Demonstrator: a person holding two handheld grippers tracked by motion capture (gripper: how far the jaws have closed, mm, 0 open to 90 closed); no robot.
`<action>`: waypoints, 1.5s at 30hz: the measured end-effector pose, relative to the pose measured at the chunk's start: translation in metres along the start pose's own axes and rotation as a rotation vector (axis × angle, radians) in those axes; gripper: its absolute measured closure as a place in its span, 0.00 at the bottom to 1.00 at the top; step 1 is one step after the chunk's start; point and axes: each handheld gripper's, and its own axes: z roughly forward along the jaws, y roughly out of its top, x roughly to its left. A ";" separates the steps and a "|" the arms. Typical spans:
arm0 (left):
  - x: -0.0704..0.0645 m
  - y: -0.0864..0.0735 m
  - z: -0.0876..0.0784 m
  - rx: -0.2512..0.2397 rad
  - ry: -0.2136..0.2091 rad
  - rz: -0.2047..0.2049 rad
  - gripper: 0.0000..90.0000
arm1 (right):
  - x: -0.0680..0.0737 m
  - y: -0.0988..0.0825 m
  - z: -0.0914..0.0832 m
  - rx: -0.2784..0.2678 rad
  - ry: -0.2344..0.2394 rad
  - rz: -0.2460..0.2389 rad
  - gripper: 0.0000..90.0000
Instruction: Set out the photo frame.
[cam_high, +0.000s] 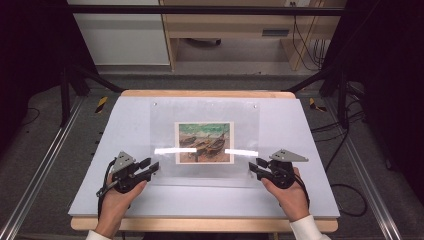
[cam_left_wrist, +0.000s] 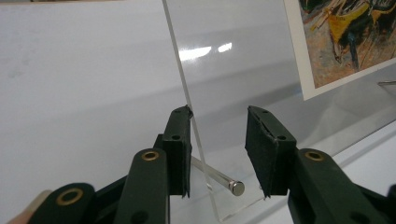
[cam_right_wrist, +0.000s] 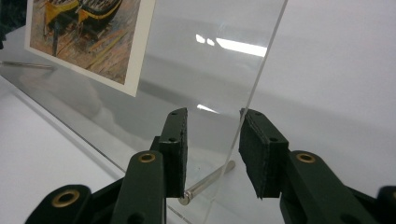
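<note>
Left tool (cam_high: 153, 166) and right tool (cam_high: 254, 165) spread astride acrylic sheet (cam_high: 205, 145) corners at 7 and 5 o'clock; advise equal closure, clear of steel pins (cam_left_wrist: 219, 178)

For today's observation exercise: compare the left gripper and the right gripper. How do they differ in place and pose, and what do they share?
The left gripper stands at the clear acrylic sheet's left edge; the right gripper stands at its right edge. The left gripper points rightward, the right gripper leftward, toward the picture. Shared: black jaws straddle a sheet edge and a metal pin, with a gap on one side.
</note>
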 end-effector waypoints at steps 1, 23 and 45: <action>0.000 0.000 0.000 0.000 0.000 0.000 0.68 | 0.000 -0.001 0.000 -0.001 -0.001 0.001 0.71; -0.003 -0.006 -0.009 0.022 -0.017 0.005 0.71 | 0.008 -0.010 -0.009 0.009 -0.017 -0.001 0.78; -0.006 -0.010 -0.014 0.048 -0.013 0.016 0.75 | 0.014 -0.019 -0.014 0.012 -0.025 -0.010 0.79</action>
